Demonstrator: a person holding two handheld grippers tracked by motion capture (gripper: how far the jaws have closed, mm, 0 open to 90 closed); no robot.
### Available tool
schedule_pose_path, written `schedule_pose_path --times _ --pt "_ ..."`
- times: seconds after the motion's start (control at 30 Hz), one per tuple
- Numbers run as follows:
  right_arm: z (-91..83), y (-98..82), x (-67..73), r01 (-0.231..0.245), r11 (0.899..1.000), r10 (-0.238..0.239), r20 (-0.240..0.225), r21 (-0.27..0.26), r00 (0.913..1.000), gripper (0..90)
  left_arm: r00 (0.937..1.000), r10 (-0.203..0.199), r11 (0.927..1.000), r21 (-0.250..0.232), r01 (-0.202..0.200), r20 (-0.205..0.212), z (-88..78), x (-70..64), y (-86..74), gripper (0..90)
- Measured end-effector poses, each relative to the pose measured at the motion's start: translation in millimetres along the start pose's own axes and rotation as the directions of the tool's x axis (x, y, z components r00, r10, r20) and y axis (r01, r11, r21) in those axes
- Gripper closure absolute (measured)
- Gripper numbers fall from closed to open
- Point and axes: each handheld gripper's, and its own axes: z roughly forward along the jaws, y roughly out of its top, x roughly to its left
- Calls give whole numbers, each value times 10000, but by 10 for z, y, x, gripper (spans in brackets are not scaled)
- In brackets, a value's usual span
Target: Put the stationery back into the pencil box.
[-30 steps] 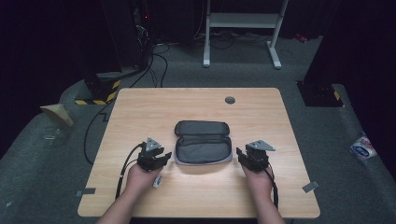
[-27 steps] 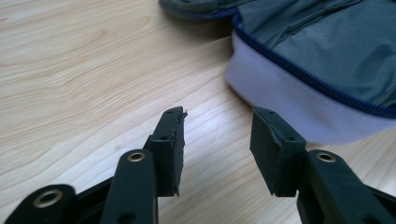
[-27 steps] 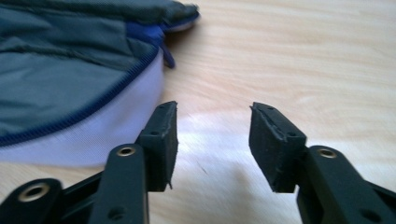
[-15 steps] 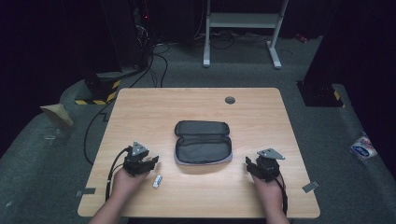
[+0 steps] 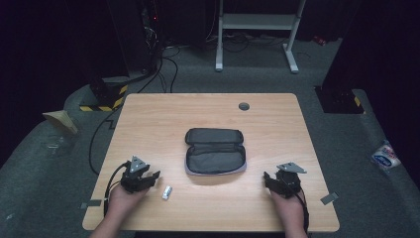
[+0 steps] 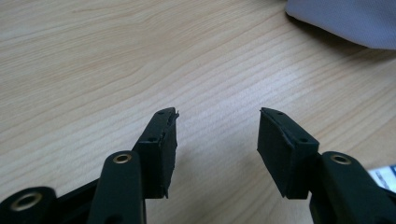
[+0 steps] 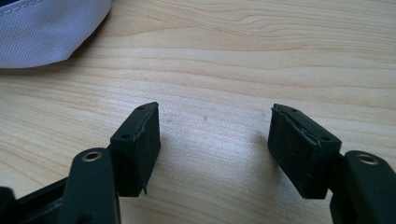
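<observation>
A dark grey zip pouch (image 5: pixel 215 150) lies open flat in the middle of the wooden table (image 5: pixel 208 114). Its pale grey edge shows at the top right of the left gripper view (image 6: pixel 345 18) and at the top left of the right gripper view (image 7: pixel 42 32). My left gripper (image 5: pixel 148 179) rests near the table's front left, open, with nothing between its jaws (image 6: pixel 217 133). A small white object (image 5: pixel 167 192) lies just right of it. My right gripper (image 5: pixel 270 181) sits at the front right, open and empty (image 7: pixel 215 128).
A round grey grommet (image 5: pixel 243 106) sits near the table's far edge. Cables (image 5: pixel 99 144) run off the left side. On the floor lie a white packet (image 5: pixel 385 156) at the right and a metal stand (image 5: pixel 257 29) behind the table.
Both grippers have drawn back from the pouch's sides toward the table's front edge and outward. The small white object now lies uncovered beside the left gripper.
</observation>
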Motion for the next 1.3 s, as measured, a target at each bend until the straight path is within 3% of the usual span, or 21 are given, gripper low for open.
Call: schedule_pose_path --times 0.13,0.4,0.57,1.0,1.1,1.3 --pt "-5 -4 0 -28 10000 28 31 -1 10000 339 9996 -276 9995 -139 277 101 -60 39 -49 480" --pt "-8 -7 3 -42 10000 42 87 -11 10000 342 9992 -197 9993 -296 207 343 -166 -19 -66 451" --pt "-10 -9 7 -52 10000 52 124 -23 9999 344 9978 -162 9993 -335 184 637 -195 -129 -53 451" --pt "-16 -14 16 -33 10000 33 120 -24 9999 355 9924 427 9987 -341 -390 1158 -223 -506 -56 485" --pt "-16 -14 16 -26 10000 27 111 -26 9999 356 9900 343 9993 -182 -321 1370 -208 -545 -85 506" --pt "-16 -14 17 -28 10000 28 108 -28 9999 358 9858 568 9981 160 -601 1583 -184 -645 -128 548"
